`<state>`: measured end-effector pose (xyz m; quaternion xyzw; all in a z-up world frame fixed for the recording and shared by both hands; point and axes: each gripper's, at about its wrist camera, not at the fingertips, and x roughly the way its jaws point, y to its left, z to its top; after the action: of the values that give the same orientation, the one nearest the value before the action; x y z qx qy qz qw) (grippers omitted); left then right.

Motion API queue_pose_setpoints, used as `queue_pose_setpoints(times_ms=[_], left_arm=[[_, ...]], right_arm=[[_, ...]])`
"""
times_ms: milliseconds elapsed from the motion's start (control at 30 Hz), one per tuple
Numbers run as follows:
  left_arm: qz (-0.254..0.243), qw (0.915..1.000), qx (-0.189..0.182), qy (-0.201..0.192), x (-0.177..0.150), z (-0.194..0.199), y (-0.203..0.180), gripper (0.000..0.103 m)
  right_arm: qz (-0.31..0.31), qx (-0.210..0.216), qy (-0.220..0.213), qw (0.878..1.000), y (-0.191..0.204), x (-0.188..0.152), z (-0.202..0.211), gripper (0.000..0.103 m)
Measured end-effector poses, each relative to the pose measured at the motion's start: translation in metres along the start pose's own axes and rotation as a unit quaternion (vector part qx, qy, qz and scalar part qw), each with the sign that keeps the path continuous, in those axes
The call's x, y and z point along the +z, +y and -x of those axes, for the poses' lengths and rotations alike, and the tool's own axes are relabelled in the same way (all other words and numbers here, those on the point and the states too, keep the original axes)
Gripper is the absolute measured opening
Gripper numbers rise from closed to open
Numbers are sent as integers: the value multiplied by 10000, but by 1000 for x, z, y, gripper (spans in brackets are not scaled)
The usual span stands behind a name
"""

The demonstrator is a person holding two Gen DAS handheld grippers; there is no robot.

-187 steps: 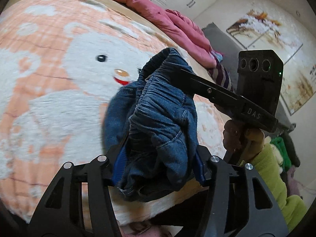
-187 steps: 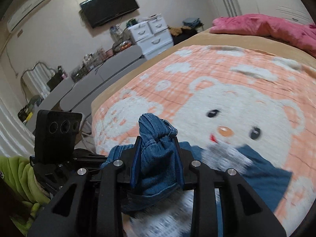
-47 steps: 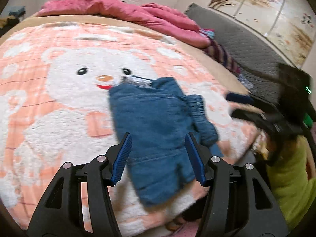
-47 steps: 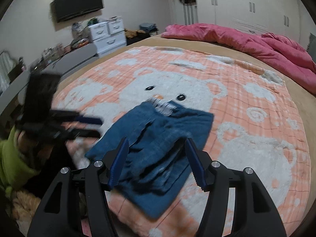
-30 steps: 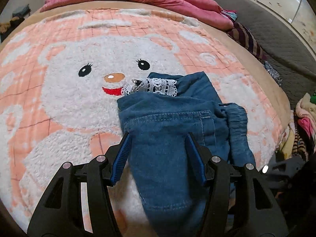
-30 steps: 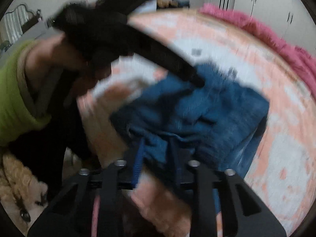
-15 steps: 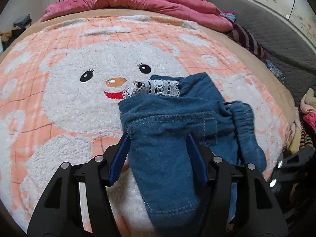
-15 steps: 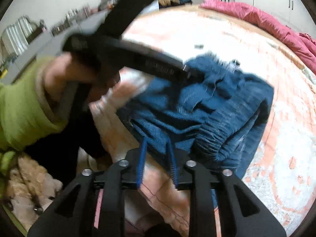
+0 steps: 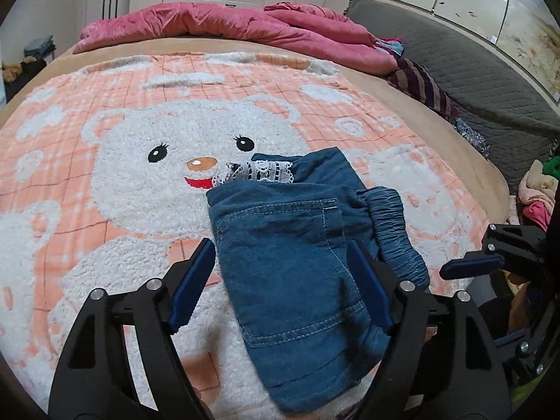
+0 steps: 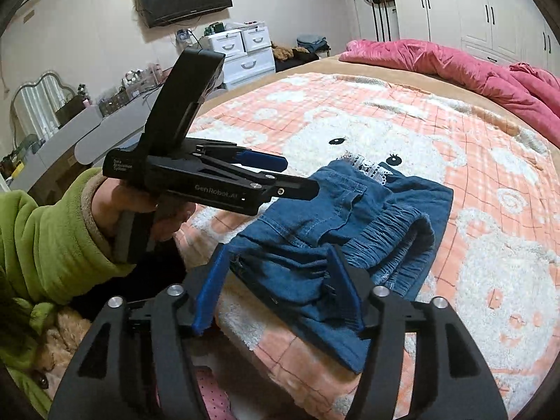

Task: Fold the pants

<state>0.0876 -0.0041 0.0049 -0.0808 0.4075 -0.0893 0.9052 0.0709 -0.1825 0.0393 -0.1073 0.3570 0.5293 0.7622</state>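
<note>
"GenRobot.AI" shows on the left gripper point(image 10: 297, 175). Both it and the right gripper point(image 10: 280, 290) have just spread wide, free above folded pants point(image 9: 301, 273) near the blanket point(image 9: 105, 161) edge.

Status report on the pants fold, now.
Left gripper and right gripper open, jaws just widened, nothing pinched. Denim pants folded, lying free on the bear blanket. Nothing in the way.

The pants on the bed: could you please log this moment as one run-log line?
pants: folded, on bear blanket | left gripper: open, jaws just widened | right gripper: open, just released
</note>
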Motion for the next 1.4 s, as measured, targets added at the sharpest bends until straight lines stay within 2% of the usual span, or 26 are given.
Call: queue_pose_setpoints(times_ms=[333,567,767,967,1233,1400], left_arm=[[-38,9999,90,-72,0,9,-4,86],[-84,9998,126,-131,-1,18,-9,93],[96,9996,234,-125,-4,22,-3,93],[410,9988,269,91,-8,12,10,93],[637,9974,160,307,-15,-6,18,93],[784,9959,37,448,-19,-17,19,93]], right_arm=[[-234,-97,-291,9993,-14,1,11,75],[-466,-447,-533,9965,-26,2,21,82],[-988,-927,-564,9892,-54,-1,21,85],[-1543,-1333,-209,9788,-83,-13,10,85],[-2025,-1590,181,9661,-107,-28,-6,84],[-2112,-1501,398,9650,-113,-32,-19,66]])
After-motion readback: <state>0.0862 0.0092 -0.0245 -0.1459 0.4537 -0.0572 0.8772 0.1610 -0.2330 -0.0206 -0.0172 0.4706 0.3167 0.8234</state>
